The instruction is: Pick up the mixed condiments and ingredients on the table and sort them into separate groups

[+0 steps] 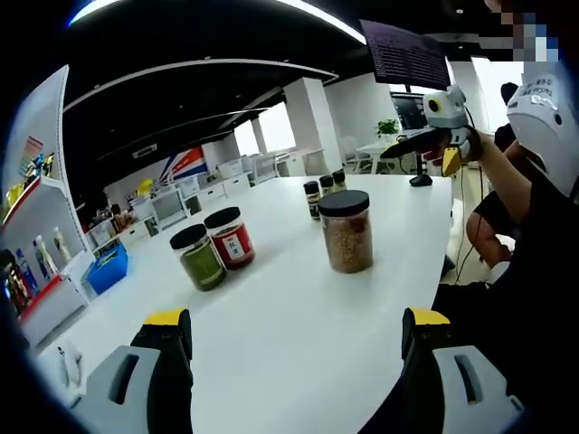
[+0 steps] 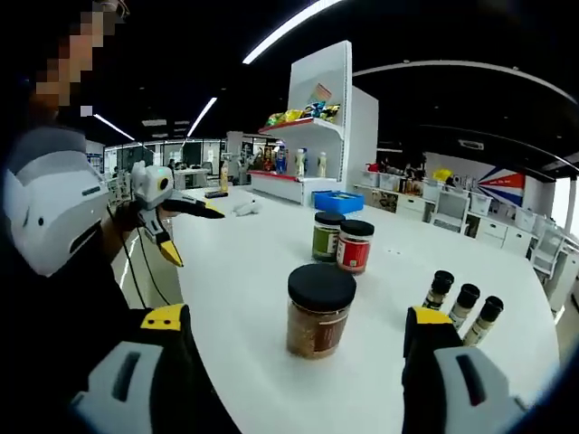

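Jar of brown grains (image 2: pixel 320 310) is standing upright dead ahead between my spread right gripper (image 2: pixel 294 330) jaws; left gripper (image 1: pixel 297 330) is gaping too, farther off.

The table (image 2: pixel 262 271) has a smooth, white, faintly glossy top. Near its middle the brown-filled jar (image 2: pixel 319 312) looks like clear plastic under a matt black lid; the green jar (image 1: pixel 198 257) and red-labelled jar (image 1: pixel 231 238) match it, their labels apparently paper. Both grippers' jaws are matt black plastic with yellow tips
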Action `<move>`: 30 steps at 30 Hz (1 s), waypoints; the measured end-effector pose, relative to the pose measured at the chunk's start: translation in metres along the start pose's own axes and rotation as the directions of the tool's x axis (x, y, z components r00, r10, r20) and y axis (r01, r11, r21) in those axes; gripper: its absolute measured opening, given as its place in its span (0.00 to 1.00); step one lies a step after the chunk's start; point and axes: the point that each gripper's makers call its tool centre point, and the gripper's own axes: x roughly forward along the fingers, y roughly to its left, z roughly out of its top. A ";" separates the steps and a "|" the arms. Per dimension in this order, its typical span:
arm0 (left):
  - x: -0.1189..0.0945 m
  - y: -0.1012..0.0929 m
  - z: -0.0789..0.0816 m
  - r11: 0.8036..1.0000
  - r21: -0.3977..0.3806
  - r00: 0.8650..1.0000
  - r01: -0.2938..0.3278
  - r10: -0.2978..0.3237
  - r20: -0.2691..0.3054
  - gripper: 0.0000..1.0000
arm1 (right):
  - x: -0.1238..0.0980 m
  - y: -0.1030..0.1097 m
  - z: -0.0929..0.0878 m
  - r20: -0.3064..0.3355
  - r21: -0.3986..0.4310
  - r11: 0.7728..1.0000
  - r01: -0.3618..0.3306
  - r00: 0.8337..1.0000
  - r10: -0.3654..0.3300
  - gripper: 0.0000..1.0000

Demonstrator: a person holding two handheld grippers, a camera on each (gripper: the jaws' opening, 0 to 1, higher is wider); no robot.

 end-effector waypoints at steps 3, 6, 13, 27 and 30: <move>0.000 -0.001 0.002 1.000 0.012 1.000 -0.007 0.007 -0.004 0.95 | 0.010 0.004 0.008 0.025 -0.001 1.000 -0.024 0.999 0.024 0.94; 0.000 -0.004 0.004 1.000 0.017 1.000 -0.003 0.003 -0.001 0.95 | 0.023 0.006 0.011 0.034 0.005 0.999 -0.044 0.998 0.044 0.94; 0.000 -0.007 0.004 1.000 0.018 1.000 0.004 -0.004 -0.003 0.95 | 0.069 -0.017 -0.005 0.013 0.053 0.997 0.052 0.999 -0.053 0.89; 0.000 -0.010 -0.003 1.000 0.011 1.000 0.009 -0.009 -0.012 0.95 | 0.111 -0.030 -0.028 0.079 0.198 0.970 0.144 0.984 -0.162 0.64; 0.000 -0.008 -0.003 1.000 0.012 1.000 0.006 -0.006 -0.009 0.95 | 0.111 -0.031 -0.025 0.118 0.259 0.957 0.132 0.979 -0.167 0.57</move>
